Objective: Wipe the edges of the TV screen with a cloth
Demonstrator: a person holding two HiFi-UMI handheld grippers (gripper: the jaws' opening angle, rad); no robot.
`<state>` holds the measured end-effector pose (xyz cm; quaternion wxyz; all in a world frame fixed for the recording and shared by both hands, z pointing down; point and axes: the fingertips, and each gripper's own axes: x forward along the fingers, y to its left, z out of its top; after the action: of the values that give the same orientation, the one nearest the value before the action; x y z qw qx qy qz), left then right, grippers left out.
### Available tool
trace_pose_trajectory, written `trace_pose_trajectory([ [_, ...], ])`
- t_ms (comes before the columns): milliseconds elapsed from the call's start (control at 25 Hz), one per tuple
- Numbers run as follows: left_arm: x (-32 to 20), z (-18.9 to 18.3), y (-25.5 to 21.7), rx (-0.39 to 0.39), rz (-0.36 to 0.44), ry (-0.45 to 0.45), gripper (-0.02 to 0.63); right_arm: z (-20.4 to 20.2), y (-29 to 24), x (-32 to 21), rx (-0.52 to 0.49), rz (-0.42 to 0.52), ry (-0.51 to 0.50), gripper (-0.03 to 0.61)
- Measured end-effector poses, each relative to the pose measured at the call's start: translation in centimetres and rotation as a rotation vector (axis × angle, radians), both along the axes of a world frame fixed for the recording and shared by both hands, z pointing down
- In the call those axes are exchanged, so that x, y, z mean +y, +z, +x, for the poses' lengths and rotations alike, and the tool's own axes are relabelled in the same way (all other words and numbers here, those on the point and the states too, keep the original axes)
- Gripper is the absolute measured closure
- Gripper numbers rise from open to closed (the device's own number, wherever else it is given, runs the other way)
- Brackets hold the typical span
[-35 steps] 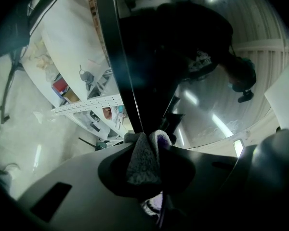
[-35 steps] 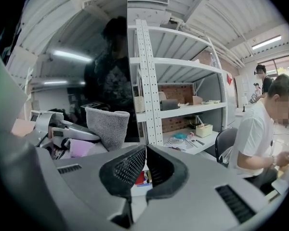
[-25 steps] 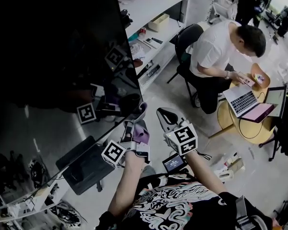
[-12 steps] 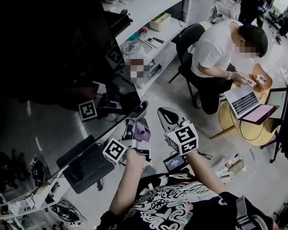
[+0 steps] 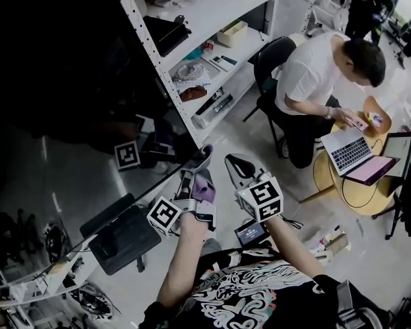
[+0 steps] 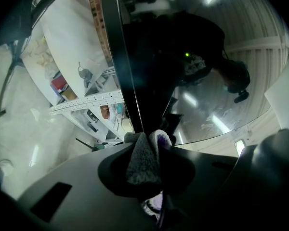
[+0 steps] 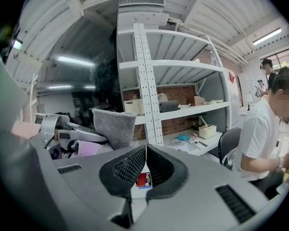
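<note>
**Aligning the cloth with the screen edge**

Your left gripper [image 5: 195, 175] has its jaws clamped on the folded cloth [image 6: 143, 159]. The cloth's leading fold touches the TV screen [image 5: 68, 88] at its lower right corner. Your right gripper [image 7: 145, 167] sits just beside the left one, jaws closed to a thin slit with nothing between them, and is apart from the screen.

From the cloth, the side edge [image 6: 123, 66] runs straight ahead along the jaws' line, up and away from you. The bottom edge [image 5: 164, 181] runs off to your lower left. The left gripper is nearer to both, so the wipe likely falls to it.

The shelving unit [image 5: 212, 12] stands close behind the side edge. Open floor lies to your right, and the seated person [image 5: 308, 81] is well apart. Drifting right would probably carry the cloth off the edge.
</note>
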<state>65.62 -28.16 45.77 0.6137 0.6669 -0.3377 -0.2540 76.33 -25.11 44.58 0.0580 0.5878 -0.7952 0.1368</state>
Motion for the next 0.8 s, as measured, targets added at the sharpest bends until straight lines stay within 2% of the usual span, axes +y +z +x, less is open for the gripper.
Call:
trace_pose_trajectory([
  [440,0.9,2.0,0.3,0.058,-0.015,-0.054,0.552,1.5,-0.3,1.0,0.025,0.011,-0.032,0.545],
  [560,1.9,2.9,-0.2,0.047,0.025,-0.053,0.552,2.3,-0.5,2.1,0.042,0.017,-0.046,0.545],
  [680,3.1,4.0,-0.5,-0.013,0.073,-0.044,0.552,3.3,-0.7,3.1,0.044,0.022,-0.064,0.545],
  [800,4.5,5.0,-1.7,0.025,0.109,-0.05,0.552,4.1,-0.7,4.2,0.041,0.029,-0.085,0.545],
])
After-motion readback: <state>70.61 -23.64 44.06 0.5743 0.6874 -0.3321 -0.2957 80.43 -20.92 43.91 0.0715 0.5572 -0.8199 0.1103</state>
